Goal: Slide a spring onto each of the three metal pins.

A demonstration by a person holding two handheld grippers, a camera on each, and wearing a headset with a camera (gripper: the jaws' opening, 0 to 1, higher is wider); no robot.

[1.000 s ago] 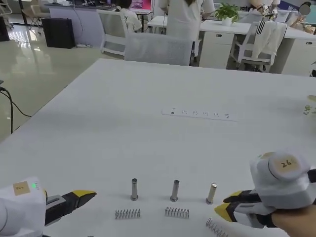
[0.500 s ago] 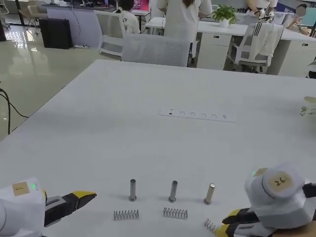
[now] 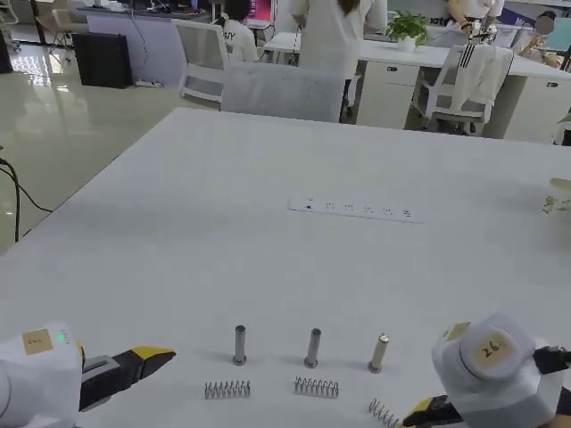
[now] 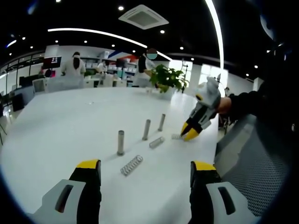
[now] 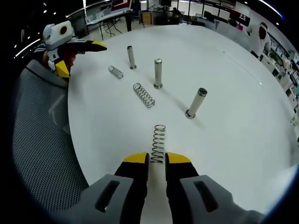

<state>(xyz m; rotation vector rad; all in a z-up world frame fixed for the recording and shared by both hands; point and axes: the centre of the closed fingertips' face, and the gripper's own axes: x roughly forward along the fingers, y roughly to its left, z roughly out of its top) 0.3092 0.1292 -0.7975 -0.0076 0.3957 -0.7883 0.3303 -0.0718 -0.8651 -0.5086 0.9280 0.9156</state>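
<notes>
White tabletop (image 3: pixel 268 160), carrying three metal pins in a row across the head view. The left pin (image 3: pixel 239 344) and middle pin (image 3: pixel 313 347) are standing upright; the right pin (image 3: pixel 379 352) is leaning a little. All three are standing bare.

Three coil springs are lying flat on the table, on the near side of the row:
- The left spring (image 3: pixel 227 389) is lying just in front of the left pin.
- The middle spring (image 3: pixel 317 386) is lying just in front of the middle pin.
- The right spring (image 3: pixel 384 412) is lying closer to the table edge, in front of the right pin.

Right gripper (image 5: pixel 157 159): its jaws are sitting drawn close, leaving a narrow gap. The right spring's near end is lying in that gap. Whether the yellow tips are pressing it cannot be told.

Left gripper (image 4: pixel 145 167): its jaws are standing spread wide with nothing between them, well to the left of the left spring.

A recessed socket strip (image 3: pixel 357 208) is sitting farther up the table.
</notes>
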